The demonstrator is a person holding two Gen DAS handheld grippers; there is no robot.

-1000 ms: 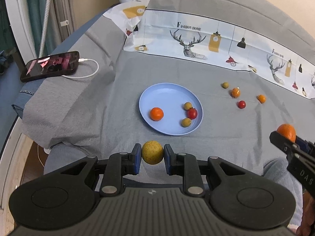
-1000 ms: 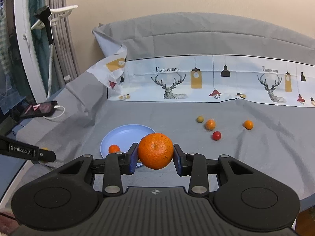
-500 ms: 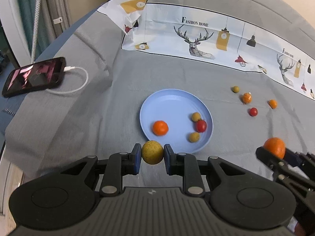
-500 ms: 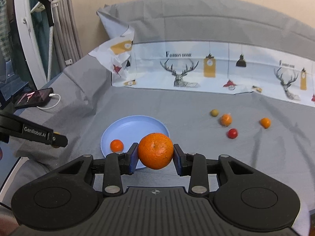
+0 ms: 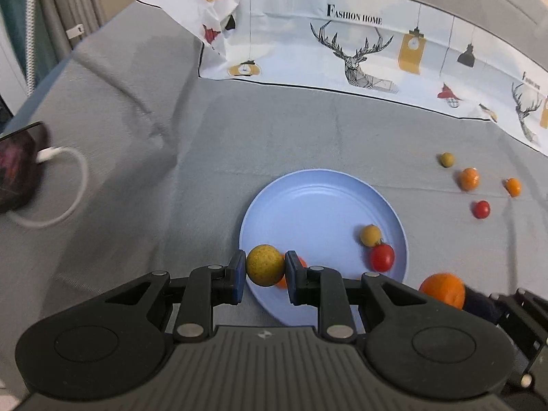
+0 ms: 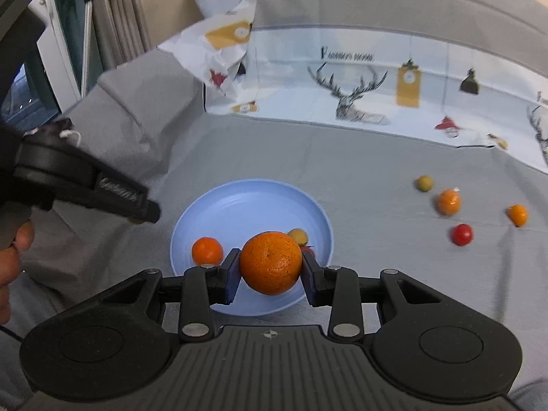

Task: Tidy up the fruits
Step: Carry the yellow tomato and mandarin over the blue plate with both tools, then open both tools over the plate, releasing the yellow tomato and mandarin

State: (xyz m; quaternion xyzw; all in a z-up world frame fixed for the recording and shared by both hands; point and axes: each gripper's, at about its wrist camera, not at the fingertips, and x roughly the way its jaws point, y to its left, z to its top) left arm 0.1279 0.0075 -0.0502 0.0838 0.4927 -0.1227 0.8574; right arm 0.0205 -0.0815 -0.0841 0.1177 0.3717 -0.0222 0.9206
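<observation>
My left gripper (image 5: 265,266) is shut on a yellow round fruit (image 5: 264,264) and hangs over the near-left rim of the blue plate (image 5: 308,202). On the plate lie a small yellow fruit (image 5: 370,235), a red tomato (image 5: 382,257) and a small orange, mostly hidden behind my left fingers. My right gripper (image 6: 270,263) is shut on a large orange (image 6: 270,262) above the plate's (image 6: 246,198) near edge; that orange (image 5: 442,289) also shows at the plate's right in the left wrist view. The small orange (image 6: 207,250) lies on the plate's left.
Loose on the grey cloth to the right lie a yellow-green fruit (image 5: 446,159), two small oranges (image 5: 469,178) (image 5: 512,186) and a red tomato (image 5: 481,209). A phone (image 5: 15,171) with a white cable (image 5: 65,185) lies far left. A printed white cloth (image 5: 359,44) covers the back.
Both grippers have moved forward and down toward the plate, each still shut on its fruit. The plate now looks larger and nearer, and the phone has slid to the left edge.
</observation>
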